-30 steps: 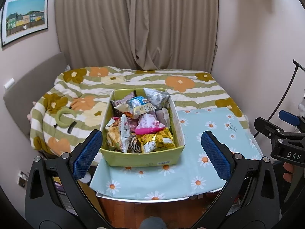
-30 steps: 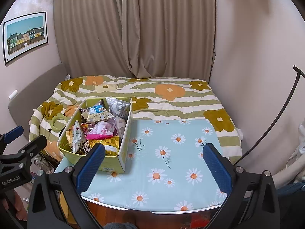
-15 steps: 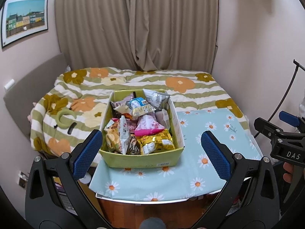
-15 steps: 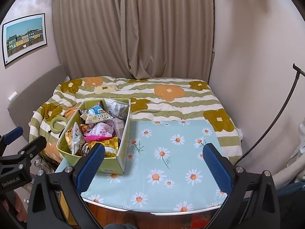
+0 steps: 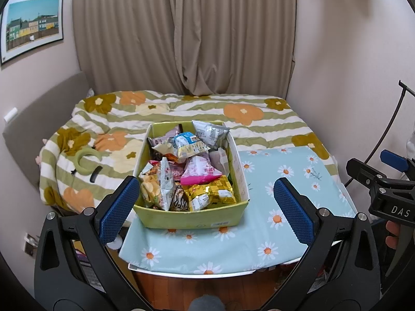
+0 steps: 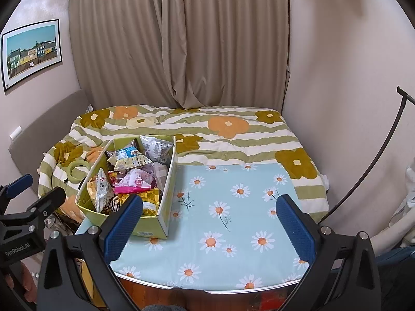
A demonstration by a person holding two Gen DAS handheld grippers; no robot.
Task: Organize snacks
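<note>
A yellow-green cardboard box [image 5: 192,219] full of snack packets stands on the left part of a table covered with a light blue daisy cloth [image 5: 285,181]. Inside it lie a gold packet [image 5: 210,194], a pink packet [image 5: 199,171], a blue and white packet [image 5: 188,146] and a silver packet [image 5: 210,133]. My left gripper [image 5: 206,211] is open and empty, held back from the box's near wall. My right gripper [image 6: 210,225] is open and empty, over the near part of the cloth, right of the box [image 6: 166,207].
A bed with a green striped flower quilt [image 5: 181,108] lies behind the table. A green ring [image 5: 84,159] lies on the quilt left of the box. Curtains and walls close the room. The right half of the cloth [image 6: 246,202] is bare.
Both views have drawn back very slightly from the table. The box and packets have not moved. Both grippers stay open.
</note>
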